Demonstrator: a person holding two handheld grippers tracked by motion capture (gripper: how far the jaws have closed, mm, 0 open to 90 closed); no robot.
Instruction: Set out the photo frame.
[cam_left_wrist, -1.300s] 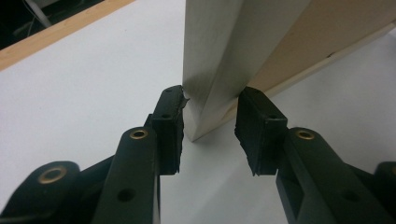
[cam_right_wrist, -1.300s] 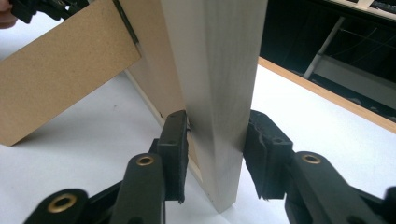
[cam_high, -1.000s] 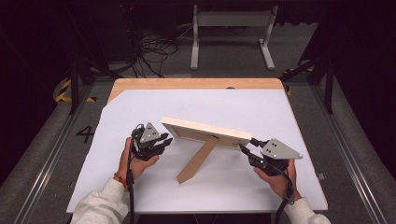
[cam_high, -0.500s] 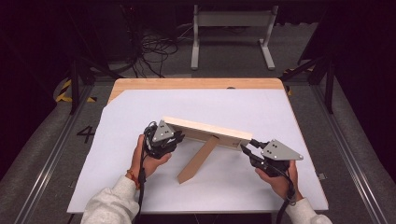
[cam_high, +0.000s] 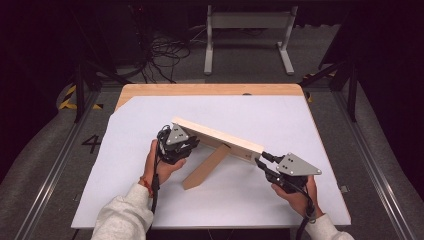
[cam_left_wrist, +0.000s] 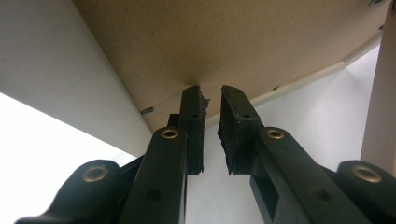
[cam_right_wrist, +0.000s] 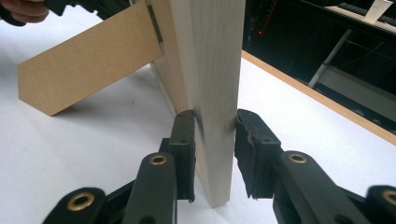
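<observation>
Between the clenched right tongs (cam_right_wrist: 212, 140), a pale wooden picture frame (cam_high: 220, 137) is standing; left tongs (cam_left_wrist: 211, 114) are gaping slightly behind it.

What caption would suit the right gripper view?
Right gripper fingers clamping a standing wooden frame's edge.

A pale wooden picture frame (cam_high: 220, 137) stands upright on its brown back strut (cam_high: 206, 167).

The high view looks forward and down from above the person's side of the bench (cam_high: 125, 200), taking in its whole top. Each gripper view rides close behind its own jaws, nearly against the wooden frame (cam_right_wrist: 212, 70). All three views share that frame and the white surface around it.
</observation>
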